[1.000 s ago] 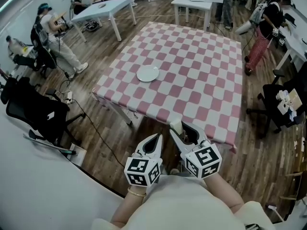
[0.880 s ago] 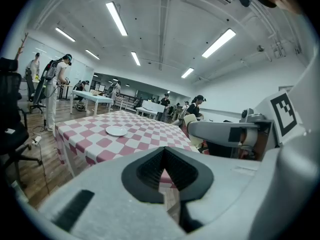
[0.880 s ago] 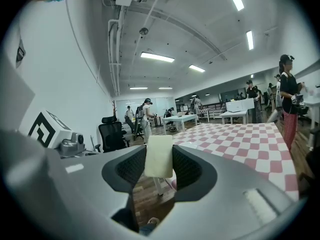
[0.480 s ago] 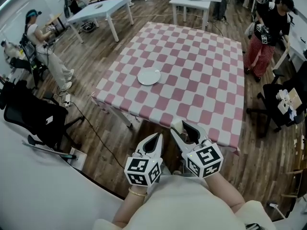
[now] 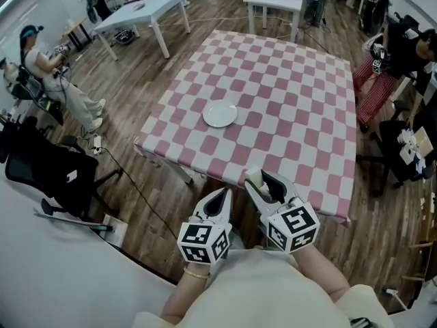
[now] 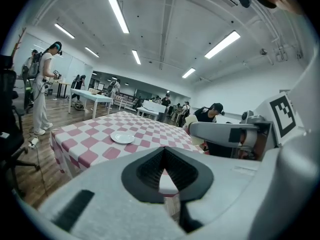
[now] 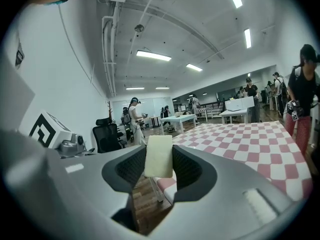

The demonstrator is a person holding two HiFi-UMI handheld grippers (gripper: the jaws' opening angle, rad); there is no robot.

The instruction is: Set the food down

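A pale yellow slab of food stands upright between the jaws of my right gripper, which is shut on it. In the head view that food and the right gripper hover over the near edge of the pink-and-white checked table. My left gripper is beside it on the left, just short of the table, jaws together with nothing in them. A white plate lies empty on the table's left half, well ahead of both grippers.
A black office chair stands on the wooden floor at the left, with cables near it. White tables are at the back. People stand at the far left and at the right, beside another chair.
The table and plate have slid a little nearer and to the right in the head view. Both grippers keep their pose and the food stays held. The people around have shifted.
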